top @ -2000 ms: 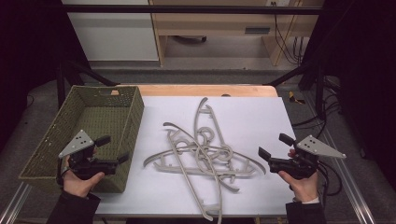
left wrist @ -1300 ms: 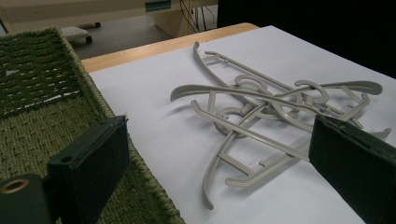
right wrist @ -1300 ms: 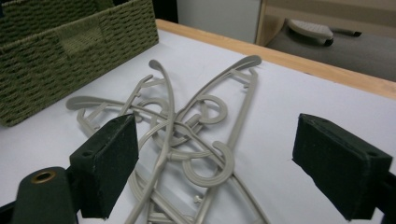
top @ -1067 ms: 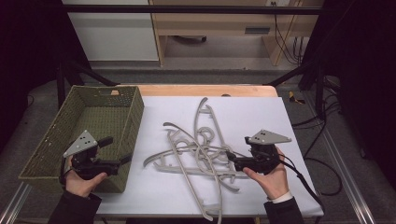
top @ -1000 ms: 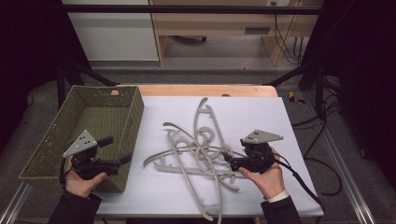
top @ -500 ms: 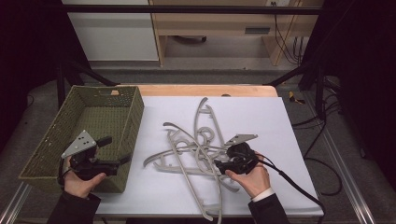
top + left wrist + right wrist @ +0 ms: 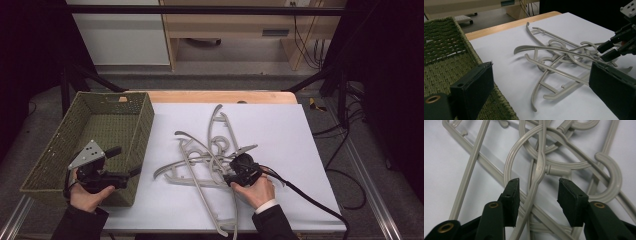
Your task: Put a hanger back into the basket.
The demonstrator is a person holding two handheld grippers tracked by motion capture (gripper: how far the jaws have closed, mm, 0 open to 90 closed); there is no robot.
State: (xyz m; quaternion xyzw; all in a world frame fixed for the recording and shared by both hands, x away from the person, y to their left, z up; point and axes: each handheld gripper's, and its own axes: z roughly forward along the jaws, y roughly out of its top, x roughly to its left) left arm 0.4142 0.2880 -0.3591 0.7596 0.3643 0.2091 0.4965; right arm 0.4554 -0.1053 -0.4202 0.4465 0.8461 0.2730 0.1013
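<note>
A tangled pile of several grey plastic hangers (image 7: 210, 155) lies in the middle of the white table top (image 7: 280, 130). My right gripper (image 7: 231, 173) is down on the pile's near right side. In the right gripper view it (image 7: 539, 185) stands open, its two black jaws on either side of a thin hanger arm (image 7: 537, 178) without closing on it. My left gripper (image 7: 127, 161) is held open at the near right corner of the green woven basket (image 7: 60, 150). In the left gripper view its wide-spread jaws (image 7: 544, 82) frame the hangers (image 7: 559, 65), with the right gripper (image 7: 617, 45) beyond them.
The basket (image 7: 441, 47) fills the table's left side and holds nothing that I can see. A bare wooden strip (image 7: 220, 96) runs along the far edge. A black cable (image 7: 310, 200) trails from the right gripper over the table's near right part.
My right gripper has travelled left from the table's right edge and come down onto the hanger pile. The left gripper has stayed by the basket corner.
</note>
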